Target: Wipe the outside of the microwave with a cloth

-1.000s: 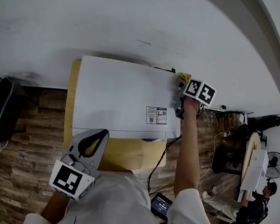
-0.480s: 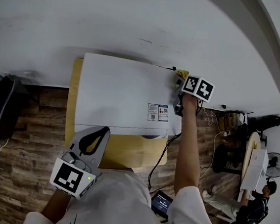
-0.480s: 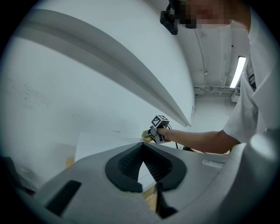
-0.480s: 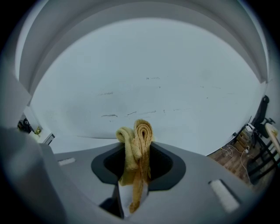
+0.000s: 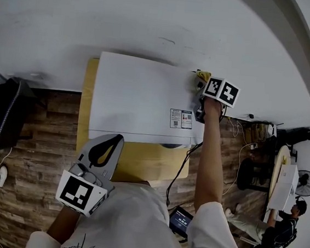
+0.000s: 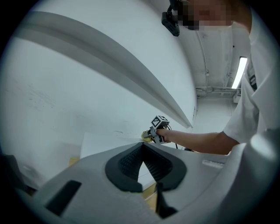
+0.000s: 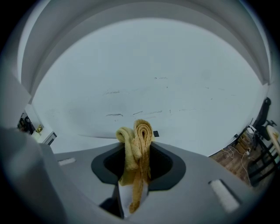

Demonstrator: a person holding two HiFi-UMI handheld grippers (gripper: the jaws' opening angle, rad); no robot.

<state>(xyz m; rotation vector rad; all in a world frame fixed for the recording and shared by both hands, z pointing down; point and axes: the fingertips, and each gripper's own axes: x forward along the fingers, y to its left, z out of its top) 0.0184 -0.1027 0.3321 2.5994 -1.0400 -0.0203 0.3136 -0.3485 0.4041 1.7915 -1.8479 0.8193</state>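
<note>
The right gripper (image 5: 201, 86) pinches a yellow cloth (image 5: 204, 76) at the microwave's (image 5: 138, 99) far right corner. The left gripper (image 5: 116, 140), jaws pressed together and empty, hovers by its front edge.

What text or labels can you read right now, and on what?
Stickers on the microwave top: too small to read.
Marker cubes on the left gripper and right gripper: patterns only, no words.
Shirt print: too blurred to read.
Cloth in the right gripper: no print.
</note>
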